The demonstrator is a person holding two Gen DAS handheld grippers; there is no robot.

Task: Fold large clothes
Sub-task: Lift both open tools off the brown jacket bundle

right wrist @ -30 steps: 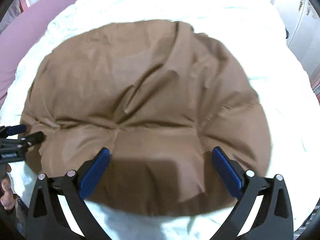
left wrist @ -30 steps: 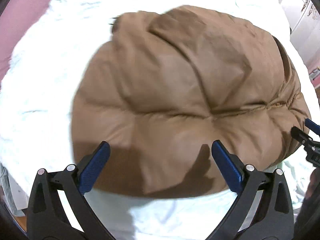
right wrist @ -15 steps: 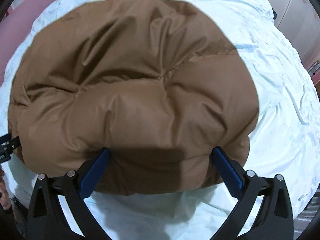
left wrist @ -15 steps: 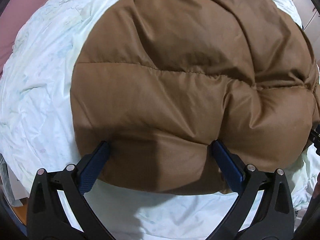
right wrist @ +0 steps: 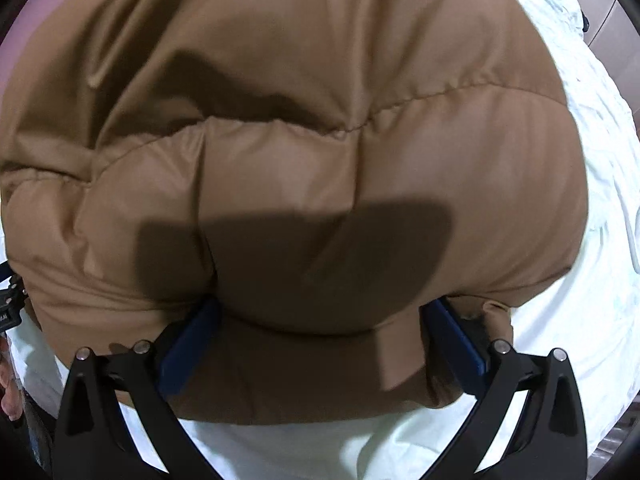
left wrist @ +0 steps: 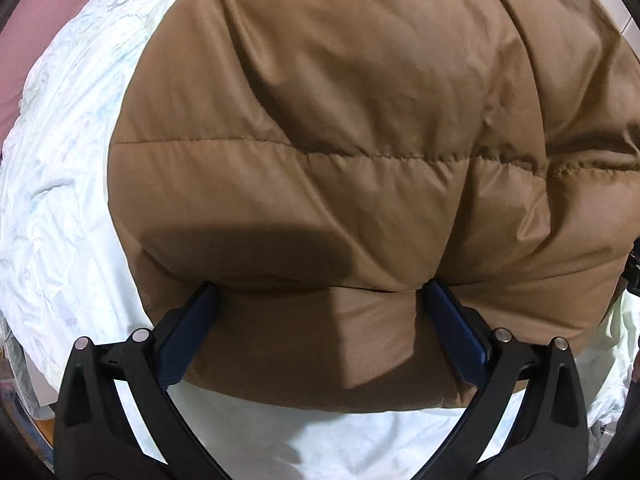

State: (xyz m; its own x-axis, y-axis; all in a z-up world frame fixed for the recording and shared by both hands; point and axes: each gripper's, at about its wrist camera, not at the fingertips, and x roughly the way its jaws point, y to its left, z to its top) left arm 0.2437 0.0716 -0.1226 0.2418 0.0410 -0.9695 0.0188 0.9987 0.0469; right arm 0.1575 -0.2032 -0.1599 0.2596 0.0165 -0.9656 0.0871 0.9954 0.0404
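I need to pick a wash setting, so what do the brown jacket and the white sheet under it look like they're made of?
Brown jacket: apparently smooth synthetic shell with slight sheen; stitched seams between puffy panels suggest padded filling.
White sheet: probably matte woven cotton or a blend, finely wrinkled.

Brown quilted puffer jacket (left wrist: pixel 360 140): fills most of the left wrist view, lying on a pale, wrinkled bedsheet (left wrist: pixel 60 208). One stitched seam runs across its middle; padding bulges on either side. Left gripper (left wrist: pixel 318 300): jaws spread wide, blue pads (left wrist: pixel 188 336) pressed against the jacket's near edge, a padded section sitting between them. Pink surface (left wrist: pixel 44 12): upper left, beyond the sheet. Dark object at far right edge (left wrist: pixel 634 268): possibly the other gripper, too cropped to tell.
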